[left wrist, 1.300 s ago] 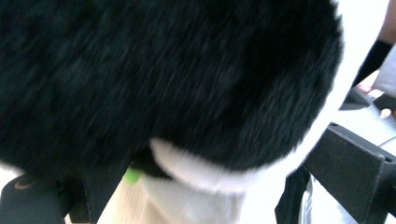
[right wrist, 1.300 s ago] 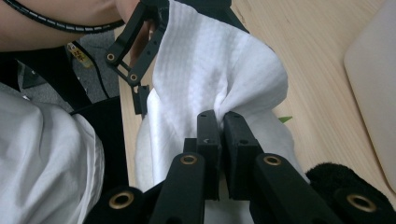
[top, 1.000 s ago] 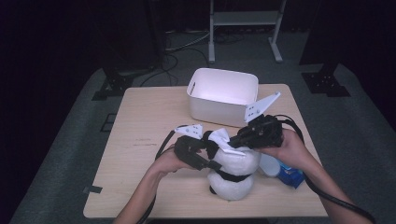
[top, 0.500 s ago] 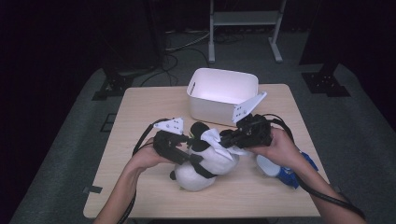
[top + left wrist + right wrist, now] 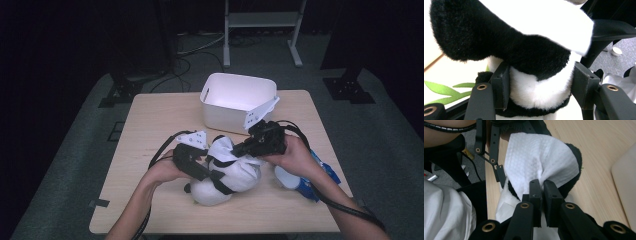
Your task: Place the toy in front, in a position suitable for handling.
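Light wooden table [image 5: 150,120], grey carpet around, dark room beyond. Near centre: plush panda [image 5: 220,182], squeezed between left gripper [image 5: 197,167] pads. Right gripper [image 5: 250,147] pinched shut on white cloth [image 5: 240,165] draped over it. Farther off: white bin [image 5: 240,102]. At right: blue-and-white packet [image 5: 300,182].

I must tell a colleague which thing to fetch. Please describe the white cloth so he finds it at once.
On the wooden table, before the white bin, lies a panda toy. The cloth is draped over it, pinched by the right claw; unlike the furry toy, it is thin and dimpled.
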The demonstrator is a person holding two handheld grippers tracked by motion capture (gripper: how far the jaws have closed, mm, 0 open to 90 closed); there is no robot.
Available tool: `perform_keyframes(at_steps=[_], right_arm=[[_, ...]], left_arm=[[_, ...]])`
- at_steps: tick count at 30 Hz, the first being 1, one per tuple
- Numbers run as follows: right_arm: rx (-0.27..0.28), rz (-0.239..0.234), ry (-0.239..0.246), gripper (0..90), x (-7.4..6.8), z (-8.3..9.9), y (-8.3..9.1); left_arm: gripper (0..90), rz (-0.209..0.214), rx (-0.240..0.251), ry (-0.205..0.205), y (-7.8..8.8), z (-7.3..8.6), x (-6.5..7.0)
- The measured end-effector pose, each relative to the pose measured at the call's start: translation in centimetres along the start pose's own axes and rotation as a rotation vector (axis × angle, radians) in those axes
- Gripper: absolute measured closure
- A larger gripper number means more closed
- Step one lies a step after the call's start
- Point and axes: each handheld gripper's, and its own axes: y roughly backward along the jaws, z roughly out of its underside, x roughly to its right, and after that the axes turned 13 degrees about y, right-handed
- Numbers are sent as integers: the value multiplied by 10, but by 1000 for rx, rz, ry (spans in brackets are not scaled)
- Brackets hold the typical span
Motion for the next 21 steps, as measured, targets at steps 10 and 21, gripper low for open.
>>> perform_keyframes(at_steps=[10, 21], right_arm=[[-7, 40, -34, 844, 2, 10, 6], [47, 30, -60, 845, 7, 11, 3]], left_arm=[[401, -5, 7, -3, -6, 0, 2], [404, -5, 25, 7, 0, 6, 1]])
